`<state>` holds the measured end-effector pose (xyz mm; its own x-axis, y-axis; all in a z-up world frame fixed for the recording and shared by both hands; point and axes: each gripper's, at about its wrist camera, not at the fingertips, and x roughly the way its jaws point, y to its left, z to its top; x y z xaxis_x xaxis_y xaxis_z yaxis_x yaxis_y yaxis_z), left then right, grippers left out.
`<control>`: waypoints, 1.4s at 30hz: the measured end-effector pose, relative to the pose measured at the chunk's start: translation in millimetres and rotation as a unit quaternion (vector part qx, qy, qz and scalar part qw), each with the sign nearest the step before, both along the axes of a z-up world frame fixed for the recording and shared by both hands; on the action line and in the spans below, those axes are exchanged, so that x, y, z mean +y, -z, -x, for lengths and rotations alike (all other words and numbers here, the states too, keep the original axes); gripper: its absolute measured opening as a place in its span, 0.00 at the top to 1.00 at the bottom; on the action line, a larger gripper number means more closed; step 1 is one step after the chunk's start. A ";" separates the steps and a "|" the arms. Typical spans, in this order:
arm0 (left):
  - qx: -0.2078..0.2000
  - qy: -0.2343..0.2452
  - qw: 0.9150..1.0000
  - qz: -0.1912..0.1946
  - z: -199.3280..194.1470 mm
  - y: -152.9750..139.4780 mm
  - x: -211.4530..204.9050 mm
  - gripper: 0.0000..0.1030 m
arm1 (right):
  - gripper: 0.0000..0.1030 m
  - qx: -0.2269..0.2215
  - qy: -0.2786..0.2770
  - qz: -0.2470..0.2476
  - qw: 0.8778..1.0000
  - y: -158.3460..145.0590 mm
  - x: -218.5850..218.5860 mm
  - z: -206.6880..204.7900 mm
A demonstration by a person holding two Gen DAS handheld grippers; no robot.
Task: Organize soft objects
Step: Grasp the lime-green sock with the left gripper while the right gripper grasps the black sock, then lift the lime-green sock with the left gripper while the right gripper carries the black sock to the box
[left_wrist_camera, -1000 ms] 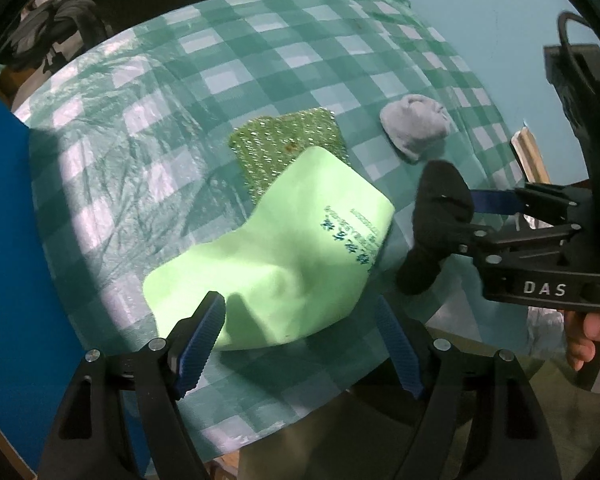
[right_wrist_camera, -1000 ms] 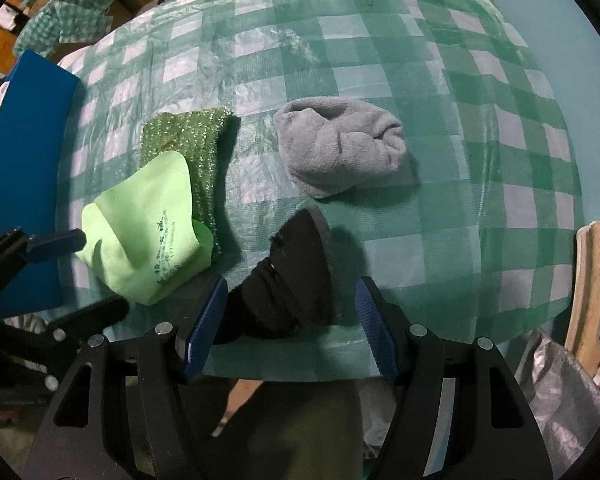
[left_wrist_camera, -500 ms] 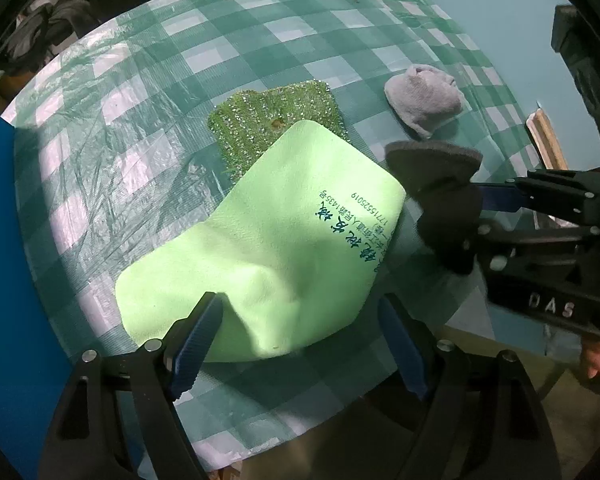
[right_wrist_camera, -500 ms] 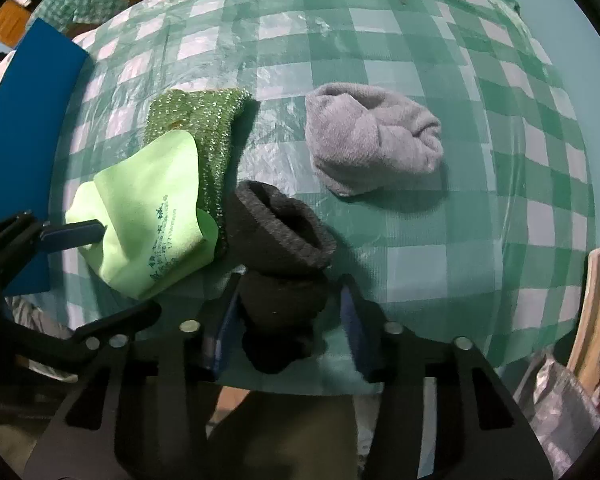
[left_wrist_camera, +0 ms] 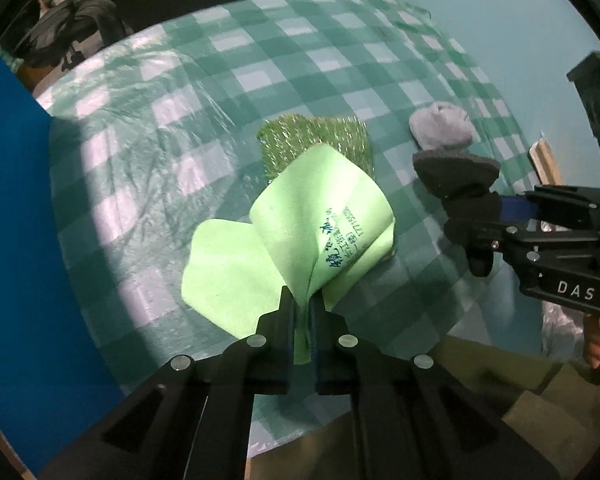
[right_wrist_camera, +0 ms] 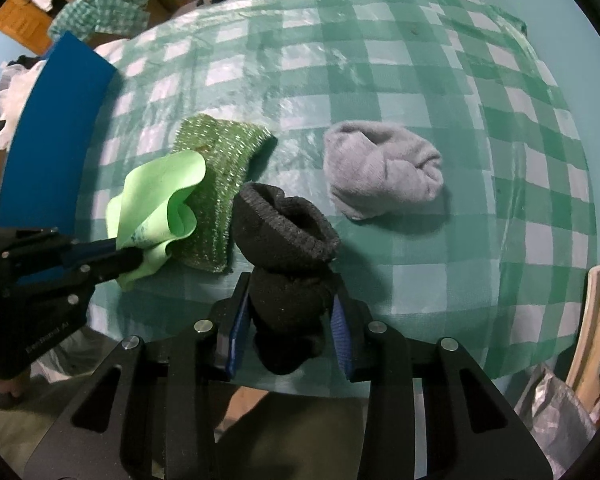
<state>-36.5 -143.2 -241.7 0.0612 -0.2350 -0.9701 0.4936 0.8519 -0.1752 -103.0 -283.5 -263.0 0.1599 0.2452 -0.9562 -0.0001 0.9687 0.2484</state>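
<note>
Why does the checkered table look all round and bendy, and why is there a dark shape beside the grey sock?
Both wrist views use fisheye lenses, so the green-and-white checkered tablecloth bulges like a ball. In the right wrist view the rolled grey sock throws a soft shadow on its near right side. In the left wrist view the cloth's plastic cover shows pale glare at left.

A round table (right_wrist_camera: 400, 60) carries a green-and-white checked plastic cloth (left_wrist_camera: 260, 80), glossy with light patches. A blue board (left_wrist_camera: 16, 200) stands at its left edge. Pale blue wall (left_wrist_camera: 480, 20) lies behind. Wooden slats (right_wrist_camera: 596, 320) lean by the right edge; clutter (right_wrist_camera: 100, 12) crowds the far left corner.
</note>
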 end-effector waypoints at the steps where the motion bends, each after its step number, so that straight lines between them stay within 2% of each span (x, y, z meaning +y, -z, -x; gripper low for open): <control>1: -0.001 -0.003 1.000 0.006 -1.3 -3.9 1.7 0.94 | 0.66 -0.005 -0.002 -0.002 1.000 -2.9 -0.3 0.6; 5: 0.006 -0.024 0.999 0.036 -3.5 -13.5 10.2 0.94 | 0.66 -0.017 -0.009 -0.007 1.000 -12.1 1.4 -1.8; 12: 0.015 -0.069 0.995 0.067 -12.6 -25.7 28.4 0.94 | 0.66 -0.030 -0.014 -0.009 0.999 -27.7 10.7 -8.0; 25: -0.035 -0.080 0.994 0.068 -19.9 -60.8 35.9 0.95 | 0.66 -0.057 -0.049 -0.009 0.997 -47.8 34.7 -28.5; 42: -0.092 -0.110 0.988 0.064 -22.4 -110.7 52.7 0.95 | 0.66 -0.093 -0.082 -0.016 0.992 -93.2 55.0 -52.6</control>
